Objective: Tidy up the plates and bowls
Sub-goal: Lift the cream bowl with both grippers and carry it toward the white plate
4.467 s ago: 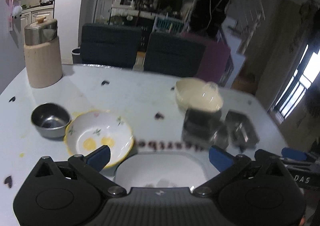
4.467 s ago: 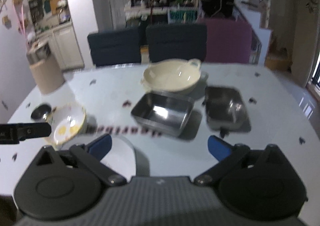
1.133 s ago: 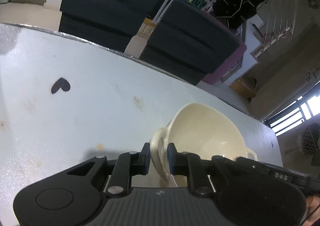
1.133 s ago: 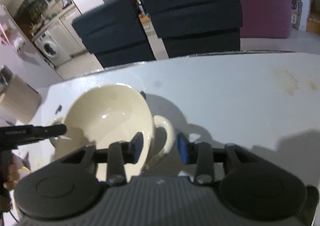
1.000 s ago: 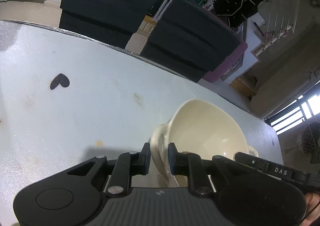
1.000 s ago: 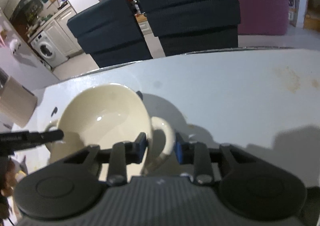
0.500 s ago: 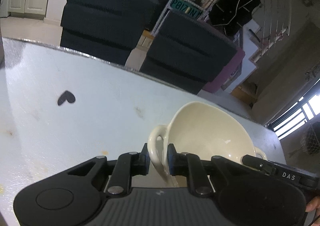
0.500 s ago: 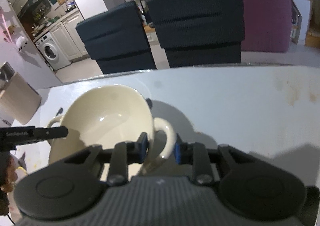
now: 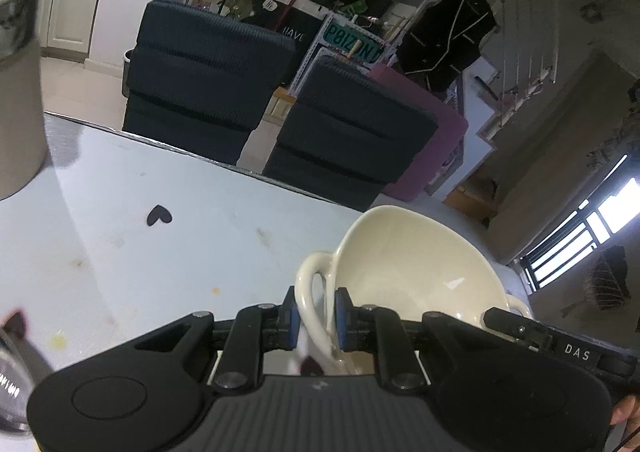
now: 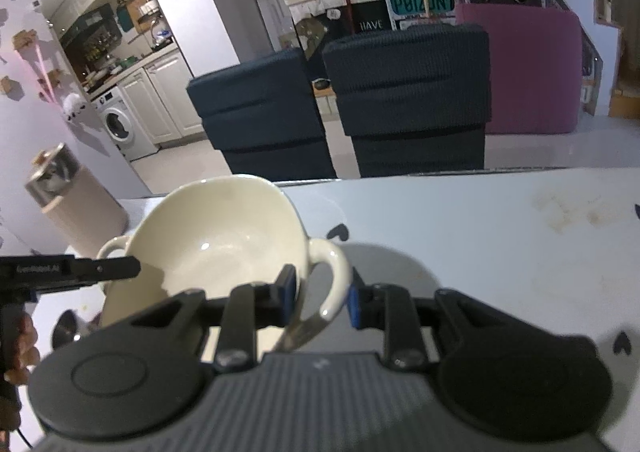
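A cream two-handled bowl (image 9: 416, 272) hangs above the white table (image 9: 168, 252), held from both sides. My left gripper (image 9: 316, 316) is shut on the bowl's left loop handle (image 9: 310, 292). In the right wrist view the same bowl (image 10: 216, 244) fills the centre, and my right gripper (image 10: 320, 296) is shut on its right loop handle (image 10: 334, 276). The left gripper's black body (image 10: 68, 268) shows at that view's left edge, and the right gripper's body (image 9: 560, 348) shows at the lower right of the left wrist view. The bowl's inside holds nothing.
A beige canister with a metal lid (image 10: 72, 199) stands at the table's far left. Two dark blue chairs (image 10: 408, 99) and a maroon one (image 10: 532, 71) line the far edge. Small black heart marks (image 9: 159, 215) dot the table. A blurred metal dish (image 9: 12, 376) sits at the lower left.
Both grippers have risen with the bowl, which has come up off the table. More of the room, chairs and canister has come into view. The right jaws closed in on the handle.
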`<state>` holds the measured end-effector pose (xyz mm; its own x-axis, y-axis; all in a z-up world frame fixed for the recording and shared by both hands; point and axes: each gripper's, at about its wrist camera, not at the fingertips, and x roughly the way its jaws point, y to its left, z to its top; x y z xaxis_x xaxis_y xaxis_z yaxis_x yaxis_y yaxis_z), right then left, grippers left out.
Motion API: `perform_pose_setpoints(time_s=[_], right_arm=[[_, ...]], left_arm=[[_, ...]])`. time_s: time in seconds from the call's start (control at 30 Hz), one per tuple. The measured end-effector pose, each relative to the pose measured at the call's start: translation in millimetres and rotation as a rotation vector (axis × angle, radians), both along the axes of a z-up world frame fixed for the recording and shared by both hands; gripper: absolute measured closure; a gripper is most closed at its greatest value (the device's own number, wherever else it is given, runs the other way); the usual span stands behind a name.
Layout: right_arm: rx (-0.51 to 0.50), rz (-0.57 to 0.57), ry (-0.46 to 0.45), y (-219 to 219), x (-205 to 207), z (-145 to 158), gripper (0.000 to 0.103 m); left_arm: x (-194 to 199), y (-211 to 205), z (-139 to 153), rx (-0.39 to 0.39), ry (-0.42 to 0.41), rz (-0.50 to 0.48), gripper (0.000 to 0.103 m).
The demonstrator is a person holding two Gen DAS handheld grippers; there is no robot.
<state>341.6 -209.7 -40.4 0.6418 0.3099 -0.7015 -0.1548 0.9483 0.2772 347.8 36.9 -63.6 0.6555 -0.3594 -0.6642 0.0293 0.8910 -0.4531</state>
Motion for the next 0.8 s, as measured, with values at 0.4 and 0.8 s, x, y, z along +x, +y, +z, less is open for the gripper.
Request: perform_pose_setpoints(time_s=[0.4, 0.8], right_arm=[[0.055, -0.018, -0.036, 6.5, -88.9, 26.3, 0.074], [0.075, -0.032, -0.025, 14.8, -157.0, 29.2, 0.074]], left_arm=[[-89.7, 6.1, 40.2, 0.025, -0.011, -0.031, 0.084], [-176.0, 13.2, 43.6, 0.032, -0.019, -0.049, 0.084]])
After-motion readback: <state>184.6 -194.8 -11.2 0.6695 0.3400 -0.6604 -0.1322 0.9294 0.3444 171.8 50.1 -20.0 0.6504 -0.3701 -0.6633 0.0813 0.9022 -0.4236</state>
